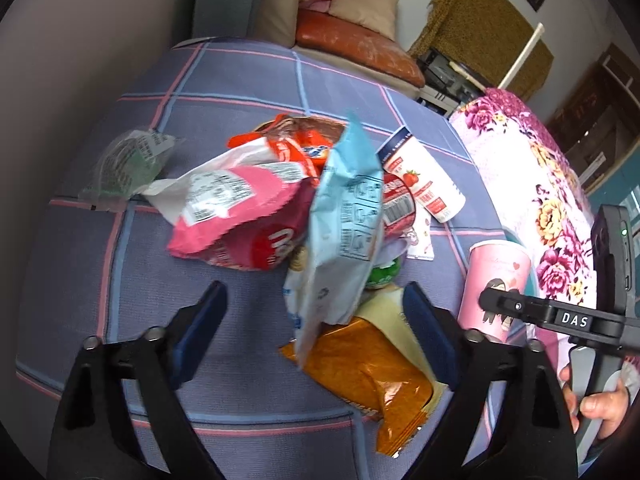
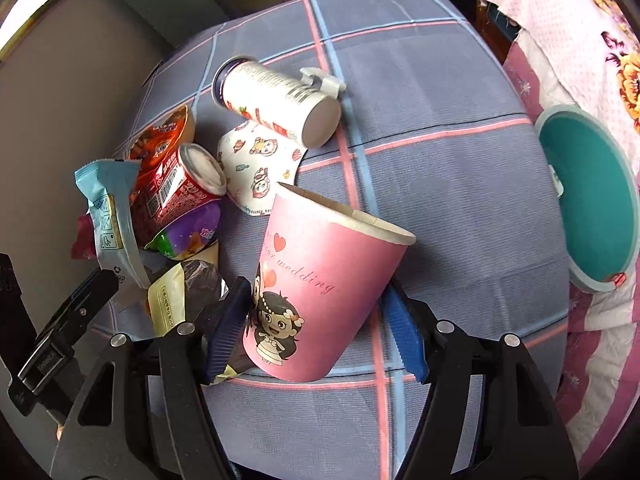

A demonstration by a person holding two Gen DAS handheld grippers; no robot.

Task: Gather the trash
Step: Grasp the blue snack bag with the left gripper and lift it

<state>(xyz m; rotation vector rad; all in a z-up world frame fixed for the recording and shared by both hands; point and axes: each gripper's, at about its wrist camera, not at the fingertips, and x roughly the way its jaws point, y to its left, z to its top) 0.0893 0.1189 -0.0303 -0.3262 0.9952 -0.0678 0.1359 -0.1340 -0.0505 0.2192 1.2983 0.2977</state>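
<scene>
Right wrist view: a surface (image 2: 440, 184) covered in purple-blue checked cloth with pink and blue lines fills most of the scene. The landmark is a pink paper cup (image 2: 320, 288) printed with a cartoon bride and hearts. It is tilted, mouth up and to the right, between the two blue pads of the right tongs (image 2: 316, 324). The left pad presses its side; the right pad sits at its other side, so the tongs appear to be closed on the cup.

Right of the cup, at the surface's edge, is a teal bin (image 2: 596, 204) against floral pink bedding (image 2: 568, 12). Beyond the cup lies a white strawberry-print bottle (image 2: 276, 100) on its side. Between bottle and cup lies a white cartoon-print wrapper (image 2: 260, 168). Left of the cup is a heap of trash: a red can (image 2: 180, 184), a light blue packet (image 2: 108, 216), a purple and green pouch (image 2: 188, 232).

Left wrist view: the left tongs (image 1: 316, 320) hang wide open, holding nothing. Between its pads are the light blue packet (image 1: 344, 216), standing up, and an orange snack bag (image 1: 372, 372) lying flat. The pink cup (image 1: 492, 280) is to the right of these. Left of the heap are a pink bag (image 1: 228, 208) and, further left, a clear green wrapper (image 1: 124, 164).
</scene>
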